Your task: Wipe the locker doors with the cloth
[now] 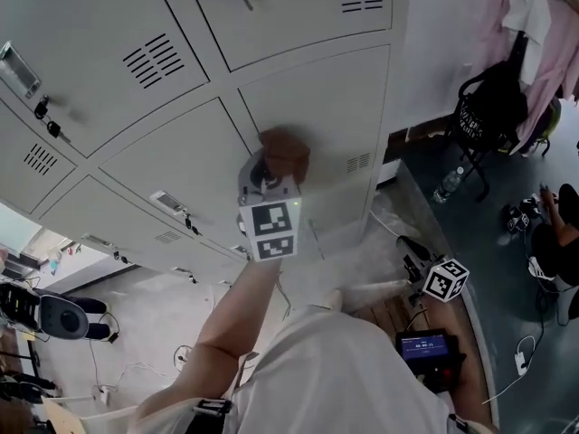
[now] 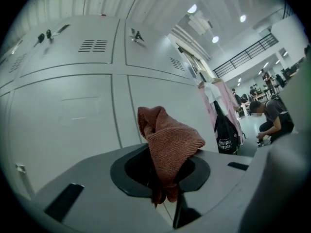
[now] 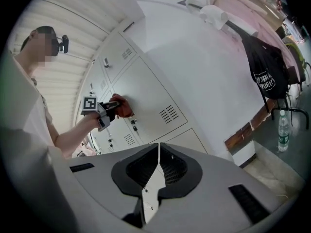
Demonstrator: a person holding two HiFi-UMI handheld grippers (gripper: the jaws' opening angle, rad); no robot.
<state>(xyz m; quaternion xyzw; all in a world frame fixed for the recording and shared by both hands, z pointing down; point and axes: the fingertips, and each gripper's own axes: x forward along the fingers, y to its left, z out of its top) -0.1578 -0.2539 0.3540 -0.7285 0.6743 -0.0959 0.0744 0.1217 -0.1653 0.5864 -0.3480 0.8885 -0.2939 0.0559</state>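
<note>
**Ana:** Where is the cloth right now?

**Me:** The cloth [image 1: 285, 152] is bunched up and my left gripper [image 1: 274, 172] has its jaws clamped on the lower end. The loose end looks pressed on a locker door [image 1: 317, 98] in the right column, near that door's left edge. It sits up and to the left of the vent slots [image 1: 359, 162].

**Ana:** And your other hand?

**Me:** The right gripper [image 3: 154, 176] has its jaws together with nothing between them. It hangs low on the right, well apart from the lockers.

**Ana:** How do you wipe well from there?

**Me:** I judge that only the tip of the bunch meets the metal. I would tilt the gripper so more cloth lies flat, then press lightly. I would run overlapping strokes across the panel and slow down at the slots so the fabric doesn't snag. The jaws themselves should never touch the paint.

**Ana:** Which view do you trust for contact?

**Me:** The right gripper view, because it looks from the side and shows the cloth meeting the door. In the left gripper view the cloth stands in front of that spot and hides it. That view does show the keys [image 2: 137, 35] hanging in an upper door. Only the head view shows both grippers at once.
</note>
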